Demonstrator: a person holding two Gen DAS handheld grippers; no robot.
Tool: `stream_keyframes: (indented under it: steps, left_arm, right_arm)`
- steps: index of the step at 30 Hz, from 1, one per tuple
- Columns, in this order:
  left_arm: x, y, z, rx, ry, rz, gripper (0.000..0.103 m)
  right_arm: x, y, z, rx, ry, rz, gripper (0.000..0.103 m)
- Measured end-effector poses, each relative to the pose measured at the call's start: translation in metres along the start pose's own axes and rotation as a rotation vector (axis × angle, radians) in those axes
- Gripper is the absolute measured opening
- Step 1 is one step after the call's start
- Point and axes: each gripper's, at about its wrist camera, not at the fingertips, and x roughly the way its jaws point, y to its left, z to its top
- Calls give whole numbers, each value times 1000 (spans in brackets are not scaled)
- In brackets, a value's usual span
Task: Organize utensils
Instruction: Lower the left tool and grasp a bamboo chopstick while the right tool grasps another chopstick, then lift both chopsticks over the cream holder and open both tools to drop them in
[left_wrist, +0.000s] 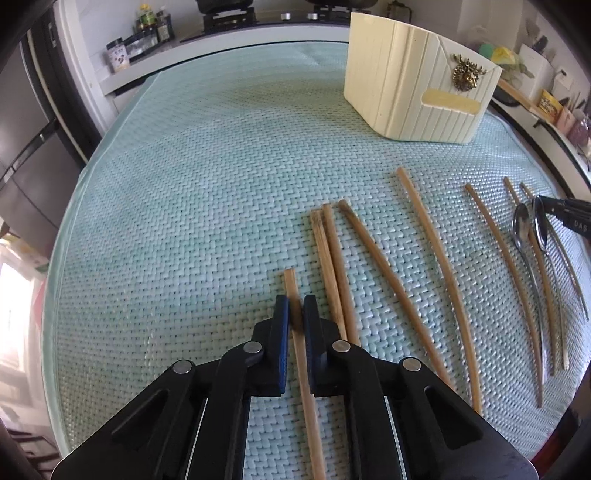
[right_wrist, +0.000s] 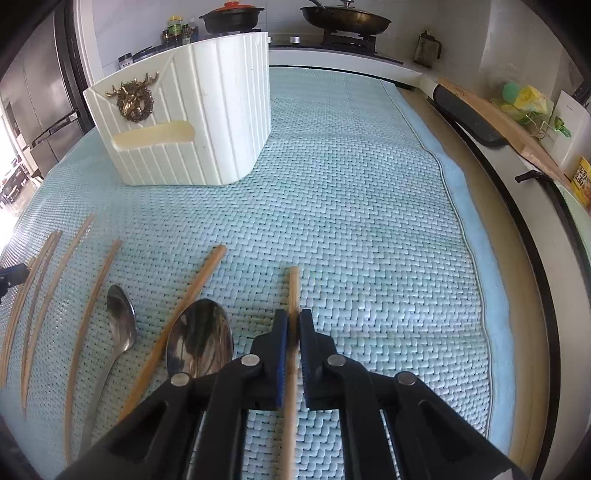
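Several wooden chopsticks and two metal spoons lie on a pale green woven mat (left_wrist: 207, 177). My left gripper (left_wrist: 295, 306) is shut on the leftmost chopstick (left_wrist: 290, 284), whose tip sticks out past the blue pads. My right gripper (right_wrist: 293, 321) is shut on the rightmost chopstick (right_wrist: 294, 284). A large spoon (right_wrist: 199, 338) and a small spoon (right_wrist: 121, 317) lie just left of the right gripper. The cream ribbed utensil holder (left_wrist: 413, 92) with a brass deer ornament stands at the far side of the mat. The right gripper's tip (left_wrist: 565, 214) shows at the right edge of the left wrist view.
More chopsticks (left_wrist: 380, 269) lie side by side between the two grippers. A stove with a pot (right_wrist: 231, 16) and a pan (right_wrist: 343, 18) runs along the back. A cutting board (right_wrist: 498, 122) and packets sit on the counter at right. A fridge (right_wrist: 33, 96) stands at left.
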Motion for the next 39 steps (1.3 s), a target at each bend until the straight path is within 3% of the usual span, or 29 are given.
stream_keyframes:
  steps: [6,14,20,24,32,39]
  left_arm:
    - [-29,11,7,-67,-78,-37,5]
    - [-129,32,25,-135,-292,-121,5]
    - [-183,39,40,-168,-421,-216,5]
    - [-198,32,60,-150,-474,-227,5]
    - [-214,12,150,-141,-531,-286,5]
    - [-205,-15,240,-122,-589,-257,5]
  right_arm:
    - [-37,-12,-1,102,-85,97,6]
    - [-146,0,6,100,-293,216,6]
    - [-210,17,13,74,-471,239,6]
    - [-232,23,25,67,-563,232,6]
    - [-243,34,107,49,-649,239,6]
    - [-225,48,200,23,-719,243,6]
